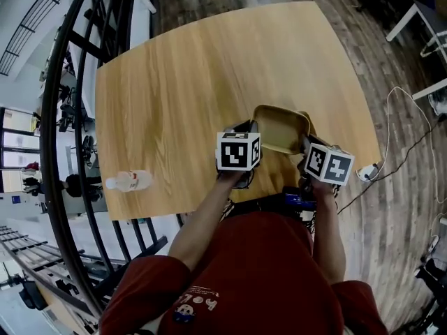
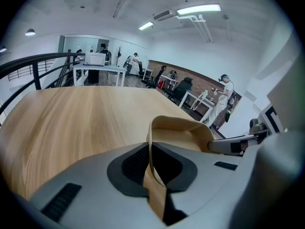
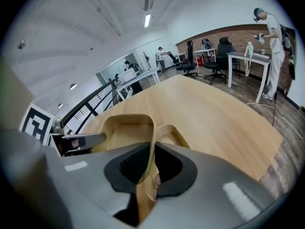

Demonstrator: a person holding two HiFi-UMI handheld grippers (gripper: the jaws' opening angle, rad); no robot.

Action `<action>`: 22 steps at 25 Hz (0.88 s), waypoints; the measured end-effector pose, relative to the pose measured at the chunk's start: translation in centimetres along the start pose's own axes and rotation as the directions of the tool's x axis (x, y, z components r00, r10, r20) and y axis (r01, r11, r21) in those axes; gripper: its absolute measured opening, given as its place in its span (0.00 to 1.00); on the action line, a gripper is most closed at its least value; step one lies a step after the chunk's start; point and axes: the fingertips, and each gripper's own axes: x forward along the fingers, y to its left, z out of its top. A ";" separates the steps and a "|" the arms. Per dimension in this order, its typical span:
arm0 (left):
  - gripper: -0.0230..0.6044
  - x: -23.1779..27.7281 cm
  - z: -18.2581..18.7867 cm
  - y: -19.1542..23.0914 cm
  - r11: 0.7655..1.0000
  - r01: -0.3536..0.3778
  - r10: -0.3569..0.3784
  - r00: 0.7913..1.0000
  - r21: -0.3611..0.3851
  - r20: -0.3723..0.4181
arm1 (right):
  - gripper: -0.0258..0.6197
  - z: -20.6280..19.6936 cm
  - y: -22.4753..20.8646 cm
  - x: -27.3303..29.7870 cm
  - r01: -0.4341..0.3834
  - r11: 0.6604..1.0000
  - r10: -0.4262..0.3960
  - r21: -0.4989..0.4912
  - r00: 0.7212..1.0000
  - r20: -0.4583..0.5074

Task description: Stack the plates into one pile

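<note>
The left gripper (image 2: 151, 149) and right gripper (image 3: 151, 152) each have fingers clamped on opposite rims of tan rounded-square plates (image 1: 281, 128), seemingly two already nested, held over the near edge of the light wooden surface (image 1: 181, 82). No loose plate shows, so only setting down seems left.

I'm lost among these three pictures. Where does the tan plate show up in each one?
Head view: the tan plate sits just right of centre, over the near edge of the wooden table.
Left gripper view: lower middle, its rim pinched between the jaws.
Right gripper view: lower middle, slightly left, its rim again pinched between the jaws.
Shared landmark: the wooden table, which lies behind the plate in all three views.
</note>
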 end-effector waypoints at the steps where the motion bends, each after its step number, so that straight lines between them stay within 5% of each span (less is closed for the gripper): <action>1: 0.08 0.3 0.2 -0.5 1.000 0.013 -0.013 1.000 0.015 -0.004 | 0.11 0.0 -0.4 -0.3 0.012 1.000 -0.012 0.013 1.000 0.009; 11: 0.08 2.9 1.3 -4.6 0.974 0.116 -0.102 0.992 0.194 -0.079 | 0.12 -1.2 -3.6 -2.7 0.101 0.986 -0.108 0.134 0.993 0.047; 22: 0.08 5.4 1.4 -7.0 0.908 0.229 -0.165 0.965 0.350 -0.203 | 0.15 -3.7 -4.7 -3.9 0.181 0.956 -0.189 0.229 0.982 0.011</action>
